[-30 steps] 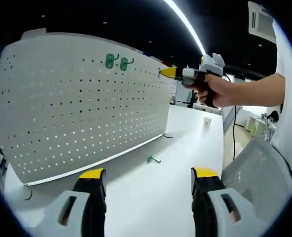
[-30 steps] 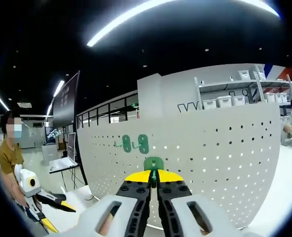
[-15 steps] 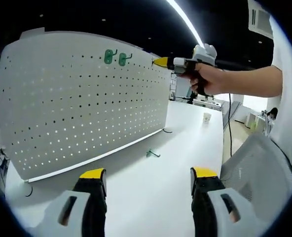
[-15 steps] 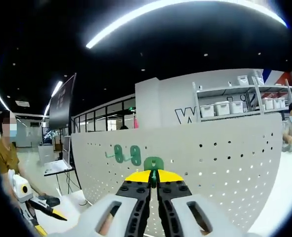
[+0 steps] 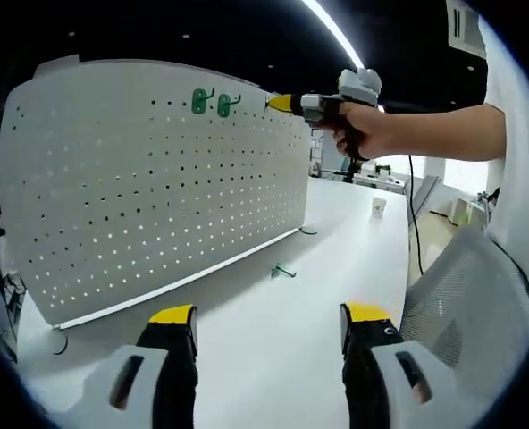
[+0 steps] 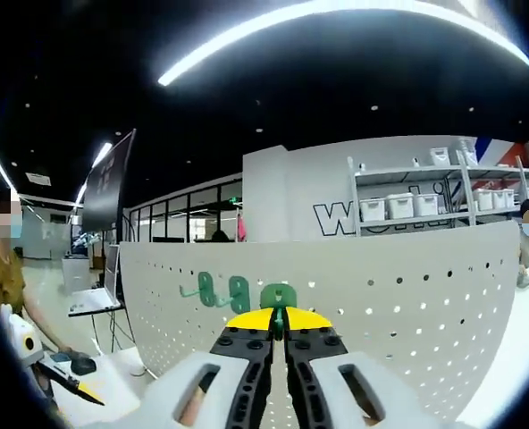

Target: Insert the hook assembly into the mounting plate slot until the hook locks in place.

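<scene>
A green hook [image 6: 279, 296] was pinched in the closed right hand-held gripper [image 6: 279, 315], held near the pegboard [image 5: 148, 179] top beside two mounted hooks [image 5: 211, 104]. Left hand-held gripper [image 5: 264, 315] was spread wide above the desk [image 5: 273, 340].

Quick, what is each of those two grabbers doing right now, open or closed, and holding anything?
Left gripper: open, holding nothing.
Right gripper: closed on a green hook, up near the white pegboard.

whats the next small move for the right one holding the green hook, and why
Probably ease the right hand-held gripper forward to seat its green hook in the pegboard beside the two mounted hooks; the hook sits near the top row, not visibly inserted yet.
</scene>
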`<state>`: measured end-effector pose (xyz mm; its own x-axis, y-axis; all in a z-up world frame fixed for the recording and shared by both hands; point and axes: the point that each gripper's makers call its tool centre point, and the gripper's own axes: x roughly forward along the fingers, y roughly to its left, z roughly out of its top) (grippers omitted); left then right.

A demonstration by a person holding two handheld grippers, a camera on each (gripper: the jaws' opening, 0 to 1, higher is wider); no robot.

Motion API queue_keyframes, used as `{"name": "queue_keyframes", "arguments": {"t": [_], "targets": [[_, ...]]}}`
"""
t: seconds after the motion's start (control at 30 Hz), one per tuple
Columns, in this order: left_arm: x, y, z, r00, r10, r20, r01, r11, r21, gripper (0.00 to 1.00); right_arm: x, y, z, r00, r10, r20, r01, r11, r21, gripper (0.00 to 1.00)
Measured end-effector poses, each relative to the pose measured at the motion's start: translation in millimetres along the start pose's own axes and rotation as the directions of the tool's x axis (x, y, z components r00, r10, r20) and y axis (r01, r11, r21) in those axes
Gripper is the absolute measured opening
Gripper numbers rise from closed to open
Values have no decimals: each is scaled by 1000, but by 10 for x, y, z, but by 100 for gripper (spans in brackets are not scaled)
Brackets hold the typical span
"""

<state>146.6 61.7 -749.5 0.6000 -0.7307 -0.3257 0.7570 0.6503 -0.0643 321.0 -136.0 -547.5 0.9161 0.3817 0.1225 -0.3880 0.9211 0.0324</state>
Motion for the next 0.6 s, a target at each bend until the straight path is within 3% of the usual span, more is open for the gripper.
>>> {"name": "queue_keyframes", "arguments": {"t": [0.13, 0.6], "targets": [[-2, -4, -17, 1000, -2, -9, 2, 1000, 13, 69, 28, -12, 0, 1000, -16, -6, 16, 999, -48, 1], [-45, -40, -95, 999, 6, -36, -6, 1000, 21, 70, 177, -43, -8, 1000, -31, 4, 31, 997, -74, 1]]}}
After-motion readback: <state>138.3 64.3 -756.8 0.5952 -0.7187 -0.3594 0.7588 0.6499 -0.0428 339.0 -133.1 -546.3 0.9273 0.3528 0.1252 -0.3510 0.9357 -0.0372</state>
